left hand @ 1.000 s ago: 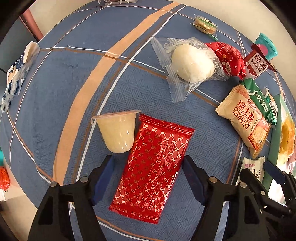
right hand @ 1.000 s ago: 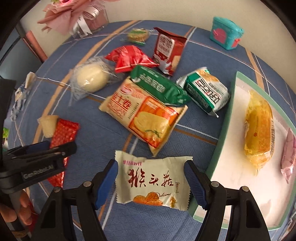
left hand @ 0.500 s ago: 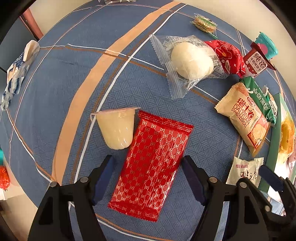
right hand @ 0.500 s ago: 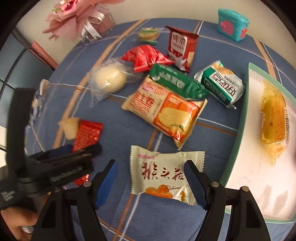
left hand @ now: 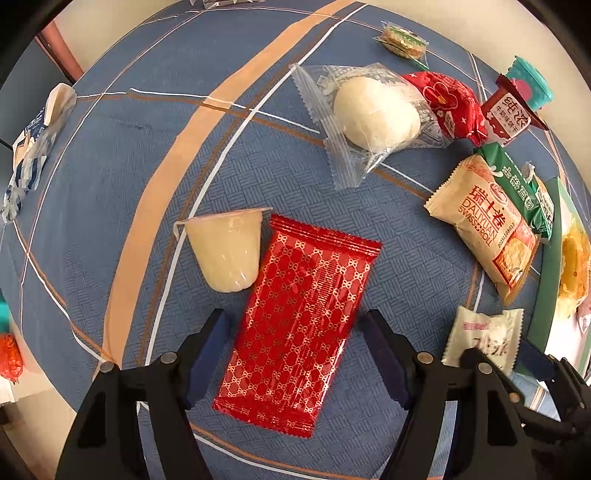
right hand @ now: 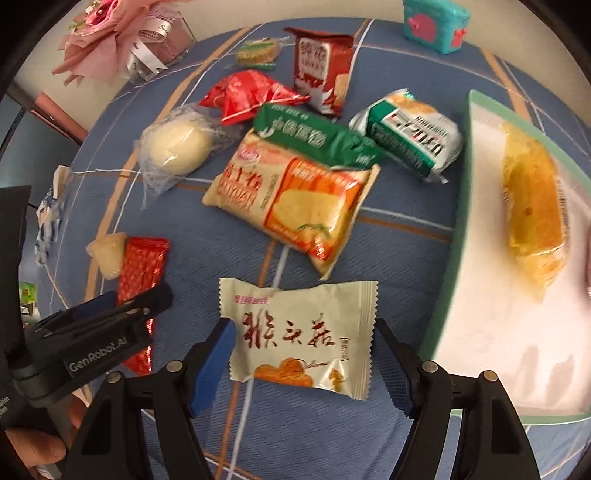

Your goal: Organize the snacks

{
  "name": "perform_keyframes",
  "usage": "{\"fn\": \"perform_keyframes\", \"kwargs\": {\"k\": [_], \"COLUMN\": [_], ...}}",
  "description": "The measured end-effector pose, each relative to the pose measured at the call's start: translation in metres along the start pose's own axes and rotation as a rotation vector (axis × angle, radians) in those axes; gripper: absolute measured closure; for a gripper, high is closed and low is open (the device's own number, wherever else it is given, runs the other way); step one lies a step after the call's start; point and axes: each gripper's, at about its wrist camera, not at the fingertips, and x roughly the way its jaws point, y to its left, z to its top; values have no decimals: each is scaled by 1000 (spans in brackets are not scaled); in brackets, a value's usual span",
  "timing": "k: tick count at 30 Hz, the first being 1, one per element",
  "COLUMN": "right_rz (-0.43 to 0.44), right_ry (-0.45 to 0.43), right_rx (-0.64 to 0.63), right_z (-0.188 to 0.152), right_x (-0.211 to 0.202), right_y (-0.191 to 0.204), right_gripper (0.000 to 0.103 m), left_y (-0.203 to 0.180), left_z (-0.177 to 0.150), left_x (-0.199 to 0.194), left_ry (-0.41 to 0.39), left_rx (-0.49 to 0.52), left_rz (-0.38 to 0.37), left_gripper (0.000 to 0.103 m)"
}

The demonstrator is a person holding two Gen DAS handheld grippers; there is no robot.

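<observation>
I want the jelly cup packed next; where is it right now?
In the left wrist view the jelly cup lies on its side on the blue cloth, touching the red patterned packet on that packet's left.

A round worktop covered by a blue woven-pattern cloth (left hand: 155,155) with a broad tan stripe and thin white and brown lines filled most of both views. Beyond the cloth's far edge rose a plain cream wall (right hand: 303,11), evenly and brightly lit, with soft shadows on the cloth. On the cloth's far left edge, against that wall, stood a pink paper-wrapped flower bouquet (right hand: 96,48) with white ribbon, beside a clear box. Left of the cloth ran a dull pink vertical strip (left hand: 66,55) next to a grey-blue panel (right hand: 22,147). Below the cloth's near left edge showed a patch of pale beige floor (left hand: 40,373).
</observation>
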Motion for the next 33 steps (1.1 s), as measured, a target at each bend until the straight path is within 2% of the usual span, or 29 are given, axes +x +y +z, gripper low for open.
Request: {"fn": "perform_keyframes", "kwargs": {"k": [2, 11, 14, 21, 23, 26, 33], "right_rz": [5, -29, -61, -154, -154, -153, -128], "right_ry": [1, -16, -22, -24, -25, -28, -31], "right_rx": [-14, -28, -61, -165, -156, -154, -116], "right_z": [-2, -14, -9, -21, -23, -23, -20], "right_x": [3, 14, 19, 33, 35, 34, 24], "right_y": [7, 18, 23, 53, 59, 59, 44], "right_gripper": [26, 23, 23, 19, 19, 24, 41], "left_y": [-1, -2, 2, 1, -1, -3, -2], "left_z": [0, 0, 0, 0, 0, -1, 2], "left_x": [0, 0, -2, -3, -4, -5, -14], "left_ry": [-1, -6, -10, -18, -20, -26, -34], "left_rx": [1, -14, -7, -5, -6, -4, -7], "left_rz": [10, 11, 16, 19, 20, 20, 13], "left_gripper": [31, 33, 33, 33, 34, 41, 54]}}
